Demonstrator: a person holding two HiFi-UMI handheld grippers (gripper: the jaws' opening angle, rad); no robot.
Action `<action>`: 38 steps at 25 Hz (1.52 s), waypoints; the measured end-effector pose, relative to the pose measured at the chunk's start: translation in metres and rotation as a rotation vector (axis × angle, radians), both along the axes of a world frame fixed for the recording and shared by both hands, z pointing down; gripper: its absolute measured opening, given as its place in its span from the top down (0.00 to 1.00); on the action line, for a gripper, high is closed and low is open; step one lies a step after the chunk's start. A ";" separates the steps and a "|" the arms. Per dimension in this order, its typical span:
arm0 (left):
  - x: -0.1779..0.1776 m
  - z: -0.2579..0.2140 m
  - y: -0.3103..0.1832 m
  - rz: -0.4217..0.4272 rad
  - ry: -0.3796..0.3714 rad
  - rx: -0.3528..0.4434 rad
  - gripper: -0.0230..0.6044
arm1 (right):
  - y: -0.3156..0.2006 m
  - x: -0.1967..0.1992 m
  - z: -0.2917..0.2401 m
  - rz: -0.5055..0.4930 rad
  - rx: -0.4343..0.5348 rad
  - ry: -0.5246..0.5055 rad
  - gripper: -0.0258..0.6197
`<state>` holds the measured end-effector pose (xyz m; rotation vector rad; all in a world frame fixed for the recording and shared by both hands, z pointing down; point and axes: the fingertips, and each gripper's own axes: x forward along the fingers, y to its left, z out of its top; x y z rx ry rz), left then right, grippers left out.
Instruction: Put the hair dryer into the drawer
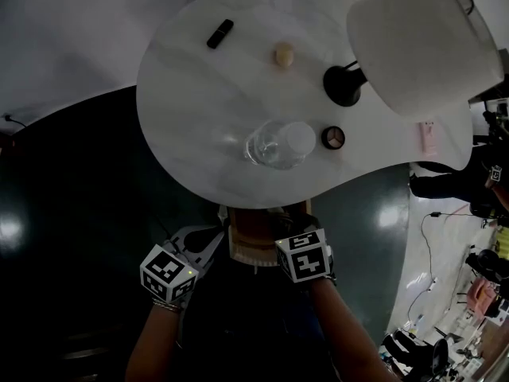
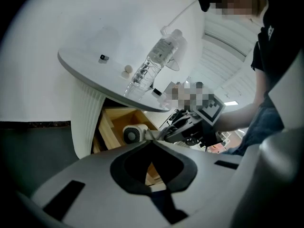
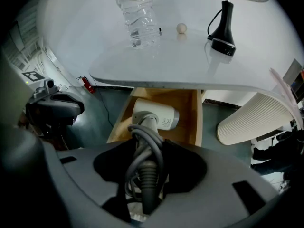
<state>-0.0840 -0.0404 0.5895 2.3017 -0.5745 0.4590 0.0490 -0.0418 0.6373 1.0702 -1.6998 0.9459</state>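
The white hair dryer [image 3: 156, 115] hangs head-down over the open wooden drawer [image 3: 199, 118] under the table top. My right gripper [image 3: 148, 151] is shut on its grey handle, with the cord wound round that handle between the jaws. In the left gripper view the dryer's round grille [image 2: 133, 135] shows at the drawer's mouth [image 2: 114, 122], held from the right. My left gripper [image 2: 153, 167] stands open and empty a little to the drawer's left, pointing at it. In the head view the drawer [image 1: 254, 249] lies between the two marker cubes, and the dryer is hidden.
The white marble table top [image 1: 199, 94] overhangs the drawer and bears a lying water bottle [image 1: 278, 143], a lamp with a white shade [image 1: 421, 38], a small black item [image 1: 220, 33] and a wooden knob [image 1: 284, 54]. A ribbed white base [image 2: 85, 113] flanks the drawer. The floor is dark.
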 end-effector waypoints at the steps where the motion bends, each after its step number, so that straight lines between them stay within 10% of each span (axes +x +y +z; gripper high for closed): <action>1: 0.000 0.001 0.000 -0.001 0.000 0.000 0.95 | -0.001 -0.001 0.001 0.006 0.003 -0.003 0.64; 38: 0.006 0.027 -0.003 -0.013 -0.016 -0.023 0.95 | -0.021 -0.018 0.026 -0.050 -0.033 0.102 0.64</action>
